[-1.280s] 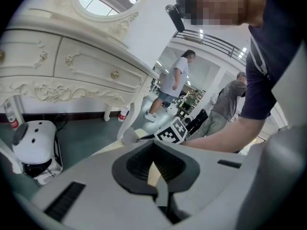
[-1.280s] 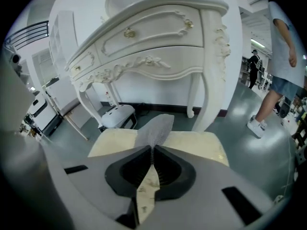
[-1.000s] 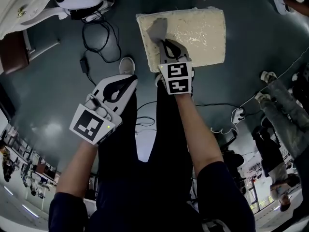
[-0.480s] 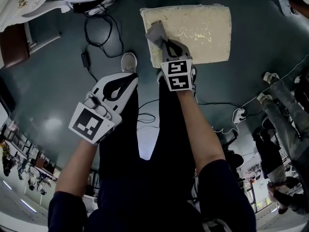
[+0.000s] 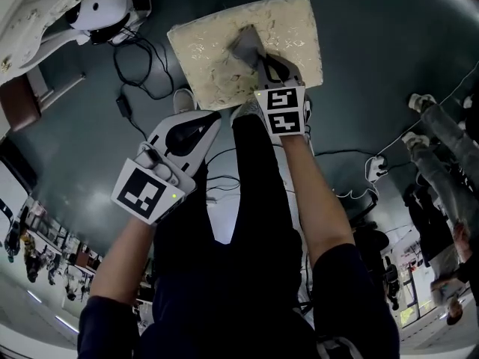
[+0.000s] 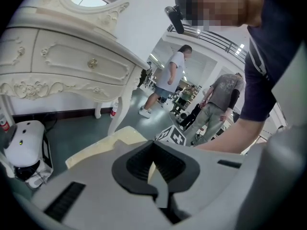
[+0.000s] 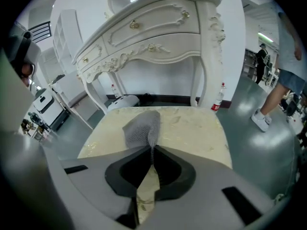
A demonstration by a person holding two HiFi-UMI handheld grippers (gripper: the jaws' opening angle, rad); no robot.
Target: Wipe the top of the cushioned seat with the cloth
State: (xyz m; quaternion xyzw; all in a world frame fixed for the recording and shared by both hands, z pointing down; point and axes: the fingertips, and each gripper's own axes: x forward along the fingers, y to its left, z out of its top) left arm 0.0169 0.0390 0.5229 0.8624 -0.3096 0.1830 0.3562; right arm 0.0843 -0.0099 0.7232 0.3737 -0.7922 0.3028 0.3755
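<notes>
The cream cushioned seat [image 5: 202,51] stands on the floor ahead of me, and in the right gripper view it [image 7: 192,126] fills the middle. A grey cloth [image 5: 245,45] lies bunched near the seat's centre. My right gripper [image 5: 262,62] is shut on the cloth's [image 7: 140,127] near end, its tips [image 7: 152,146] pressing it against the cushion. My left gripper [image 5: 212,118] hangs over my leg, short of the seat's near edge. Its jaws [image 6: 154,143] are shut with nothing between them, and a strip of the seat [image 6: 96,150] shows beyond them.
A white carved dressing table [image 7: 158,28] stands just behind the seat, a bottle [image 7: 219,97] by its leg. A white appliance [image 5: 105,10] and black cables [image 5: 138,73] lie on the floor to the left. People stand at the right [image 5: 441,148].
My right gripper has dragged the cloth from the seat's near-left corner toward its middle. My head has moved, so the seat sits further left in the view. The left gripper stayed put.
</notes>
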